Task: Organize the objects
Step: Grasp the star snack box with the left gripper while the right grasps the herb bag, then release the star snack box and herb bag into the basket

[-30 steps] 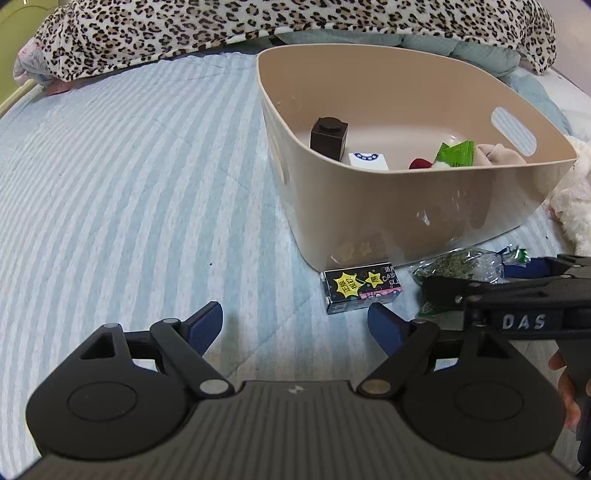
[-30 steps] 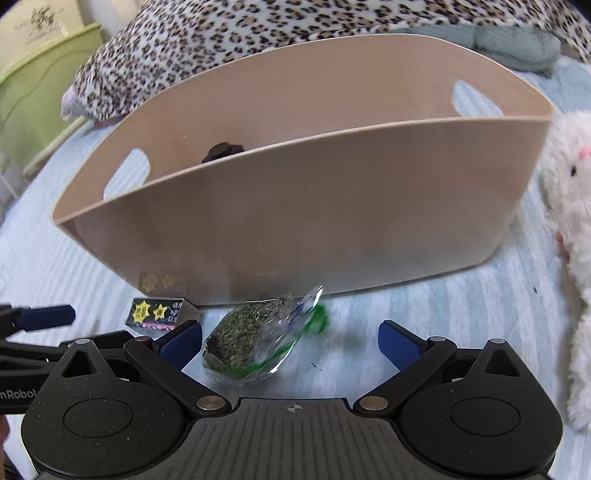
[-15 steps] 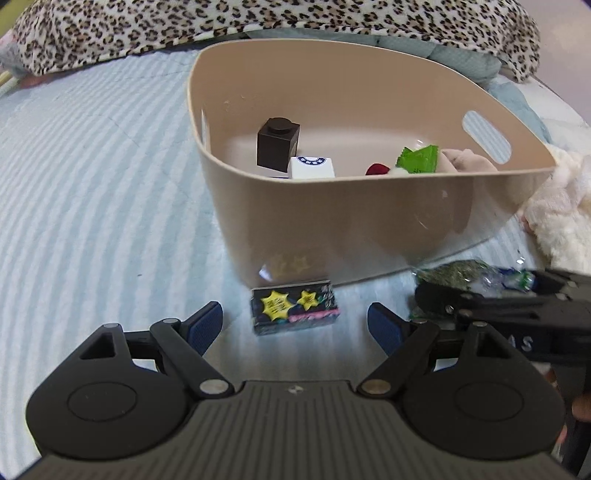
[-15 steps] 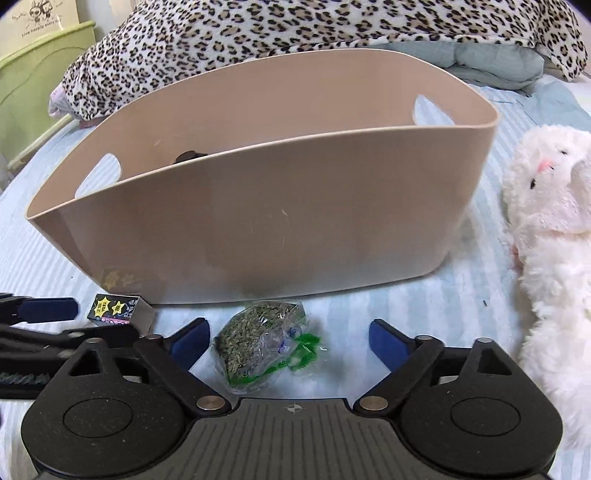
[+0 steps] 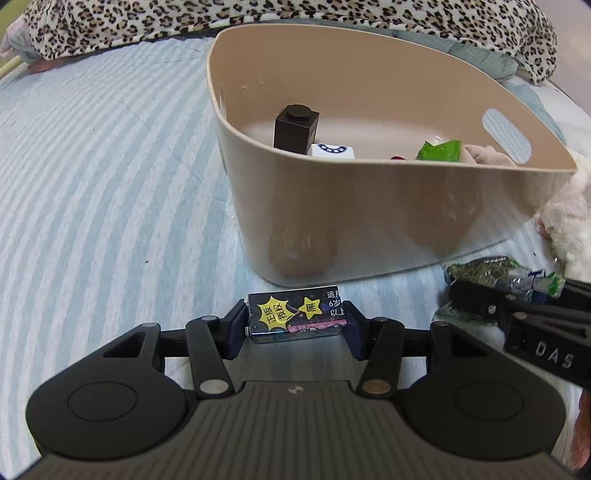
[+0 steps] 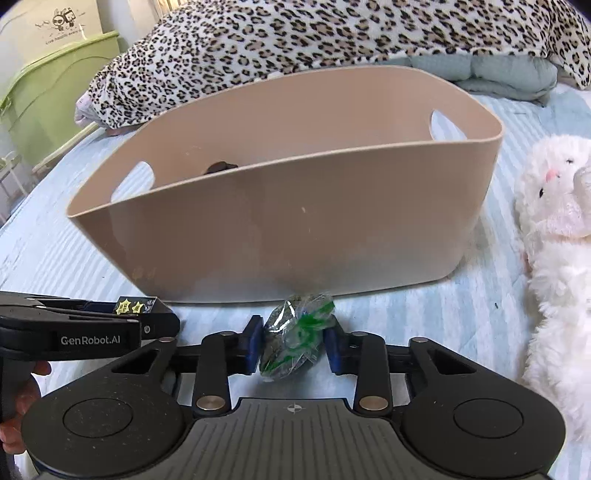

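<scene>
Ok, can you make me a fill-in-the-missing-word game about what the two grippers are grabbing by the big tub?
1. The left gripper is shut on a small box printed with yellow ____.
2. The right gripper squeezes a clear packet lying in ____ of the beige tub.
3. The fluffy white toy lies ____ the tub.

Missing words: stars; front; outside

A bed covered in a blue-and-white striped quilt (image 5: 110,192) carries a beige plastic tub (image 6: 295,229), a small black star-printed box (image 5: 297,314), a clear packet of what appears to be dried green herbs (image 6: 295,339), a white plush rabbit (image 6: 554,240) and a leopard-print blanket (image 6: 295,33).
</scene>
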`<state>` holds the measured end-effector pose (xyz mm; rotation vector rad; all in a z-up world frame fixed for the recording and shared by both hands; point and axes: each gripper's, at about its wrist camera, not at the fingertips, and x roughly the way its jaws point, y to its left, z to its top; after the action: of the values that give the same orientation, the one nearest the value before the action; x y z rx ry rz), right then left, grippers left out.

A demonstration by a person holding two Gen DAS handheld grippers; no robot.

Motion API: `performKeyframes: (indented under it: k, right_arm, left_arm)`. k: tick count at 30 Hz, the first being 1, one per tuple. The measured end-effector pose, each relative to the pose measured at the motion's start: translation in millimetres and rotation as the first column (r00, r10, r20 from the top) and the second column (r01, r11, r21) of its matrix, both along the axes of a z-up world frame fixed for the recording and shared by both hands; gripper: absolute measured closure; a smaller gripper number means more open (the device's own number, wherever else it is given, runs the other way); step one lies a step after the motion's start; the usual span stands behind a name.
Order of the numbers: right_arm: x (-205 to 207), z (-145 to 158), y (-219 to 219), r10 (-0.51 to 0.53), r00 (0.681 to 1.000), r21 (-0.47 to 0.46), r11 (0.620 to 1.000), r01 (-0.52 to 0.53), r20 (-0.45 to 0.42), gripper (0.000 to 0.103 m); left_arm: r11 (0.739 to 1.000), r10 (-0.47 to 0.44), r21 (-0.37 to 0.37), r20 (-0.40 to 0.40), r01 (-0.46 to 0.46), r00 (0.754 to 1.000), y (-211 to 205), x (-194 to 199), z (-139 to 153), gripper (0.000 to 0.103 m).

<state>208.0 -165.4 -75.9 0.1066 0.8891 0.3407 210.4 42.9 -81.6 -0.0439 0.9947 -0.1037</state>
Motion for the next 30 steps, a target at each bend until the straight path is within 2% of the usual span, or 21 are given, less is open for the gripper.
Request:
performKeyframes:
  k: [7, 17, 24, 30]
  right_arm:
    - [-18.2, 20.1, -7.1, 0.019, 0.999, -0.014, 1.0, -0.018, 0.048, 0.071]
    - [-37.7, 79.2, -29.2, 0.01, 0.982, 0.026, 1.0, -0.015, 0.187, 0.071]
    - [-27.9, 113.6, -34.9, -0.019, 0.962, 0.075, 0.997, -0.001, 0.273, 0.071]
    - [-1.1, 123.9, -29.9, -0.044, 0.953, 0.098, 0.995, 0.015, 0.301, 0.071]
  left_arm:
    - [0.999, -0.026, -0.042, 0.061, 0.029, 0.998, -0.2, -31.5, 21.5, 0.049]
    - [0.996, -0.054, -0.062, 0.218, 0.069, 0.974, -5.4, -51.4, 77.8, 0.049]
    - [0.996, -0.056, -0.05, 0.308, 0.075, 0.95, -10.5, -41.2, 112.1, 0.049]
    - [0.999, -0.049, 0.004, 0.357, 0.051, 0.933, -23.2, -11.9, 120.8, 0.049]
